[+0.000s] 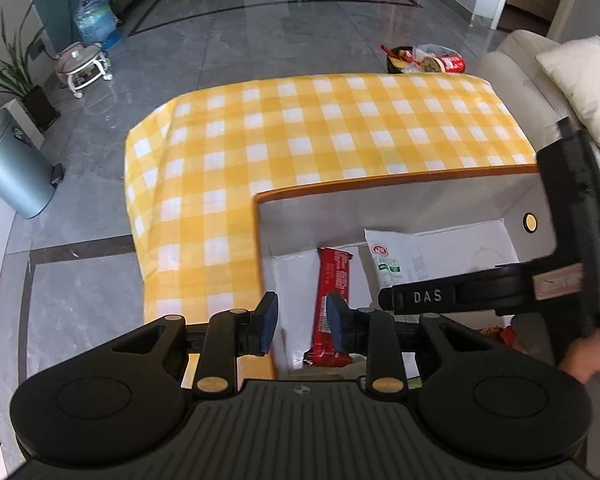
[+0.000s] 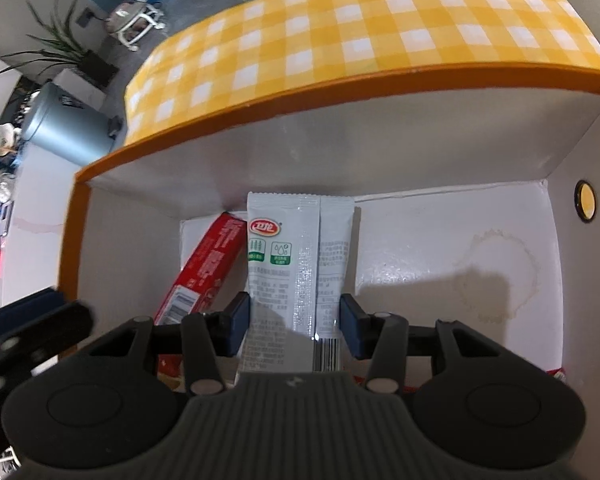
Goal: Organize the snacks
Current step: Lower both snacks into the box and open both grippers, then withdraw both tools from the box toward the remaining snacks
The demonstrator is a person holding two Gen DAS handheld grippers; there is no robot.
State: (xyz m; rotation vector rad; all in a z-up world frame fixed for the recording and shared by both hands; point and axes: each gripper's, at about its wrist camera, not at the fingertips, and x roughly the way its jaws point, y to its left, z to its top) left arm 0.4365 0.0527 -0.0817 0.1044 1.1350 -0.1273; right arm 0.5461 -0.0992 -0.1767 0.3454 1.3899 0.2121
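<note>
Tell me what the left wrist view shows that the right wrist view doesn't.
Only the left wrist view shows the left hand-held gripper, open above the box's left wall, a hand holding the right tool, a water jug and a cushion.

Only the right wrist view shows the right hand-held gripper shut on the white snack packet, and a ring-shaped stain on the box floor.

Both show the orange-rimmed box, red snack bar, checked tablecloth and grey bin.
</note>
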